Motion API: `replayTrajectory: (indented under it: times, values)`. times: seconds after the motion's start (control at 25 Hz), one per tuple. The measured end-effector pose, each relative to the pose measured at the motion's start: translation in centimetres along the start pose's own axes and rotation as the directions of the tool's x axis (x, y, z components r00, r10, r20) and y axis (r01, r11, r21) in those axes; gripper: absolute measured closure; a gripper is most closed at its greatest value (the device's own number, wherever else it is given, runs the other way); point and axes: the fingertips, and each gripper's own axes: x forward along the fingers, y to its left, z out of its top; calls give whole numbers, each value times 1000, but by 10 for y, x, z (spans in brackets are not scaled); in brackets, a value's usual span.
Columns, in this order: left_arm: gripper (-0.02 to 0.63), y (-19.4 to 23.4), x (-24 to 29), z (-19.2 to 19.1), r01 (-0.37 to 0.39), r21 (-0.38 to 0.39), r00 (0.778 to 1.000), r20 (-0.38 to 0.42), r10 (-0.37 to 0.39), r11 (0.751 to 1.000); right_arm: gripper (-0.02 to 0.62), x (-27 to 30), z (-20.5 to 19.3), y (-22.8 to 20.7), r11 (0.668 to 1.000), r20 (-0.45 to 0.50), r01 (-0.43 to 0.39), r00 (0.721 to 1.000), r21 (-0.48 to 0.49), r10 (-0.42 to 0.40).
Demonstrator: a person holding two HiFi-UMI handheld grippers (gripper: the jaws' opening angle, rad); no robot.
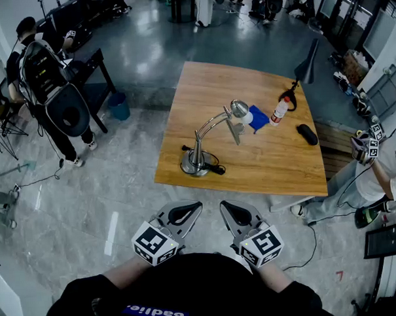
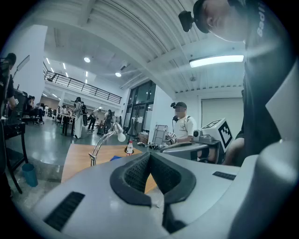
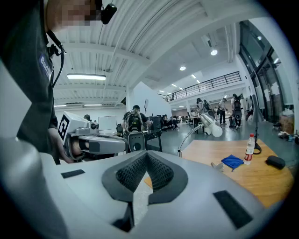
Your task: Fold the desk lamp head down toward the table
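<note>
A chrome desk lamp [image 1: 207, 137] stands on the wooden table [image 1: 270, 164], round base near the front left corner, its arm rising to a head with a white bulb [image 1: 240, 110] still raised. The lamp also shows far off in the left gripper view [image 2: 105, 142] and the right gripper view [image 3: 202, 127]. My left gripper [image 1: 187, 212] and right gripper [image 1: 234, 211] are held close to my body, well short of the table, side by side. Both are shut with nothing between the jaws.
On the table lie a blue cloth [image 1: 258, 119], a plastic bottle [image 1: 280, 110], a black case [image 1: 307, 134] and a black lamp [image 1: 305, 67] at the far edge. A person [image 1: 375, 172] with grippers sits at the right. Another person [image 1: 47, 82] stands at the left by a dark bench.
</note>
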Motion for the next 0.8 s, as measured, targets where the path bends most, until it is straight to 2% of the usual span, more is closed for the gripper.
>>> replayTrajectory:
  times: [0.32, 0.48, 0.72, 0.8]
  values:
    - [597, -8, 14, 6, -2, 1, 1000, -6, 2, 1000, 591, -10, 4, -11, 1000, 3, -2, 1000, 7, 2]
    - [597, -8, 4, 2, -6, 6, 1000, -10, 6, 1000, 591, -7, 1, -1, 1000, -5, -15, 1000, -1, 15]
    - [597, -12, 10, 0, -46, 16, 999, -25, 46, 999, 591, -14, -4, -5, 999, -11, -42, 999, 0, 42]
    - [597, -15, 15, -2, -66, 24, 997, -30, 66, 998, 589, -17, -4, -6, 998, -10, -57, 998, -26, 56]
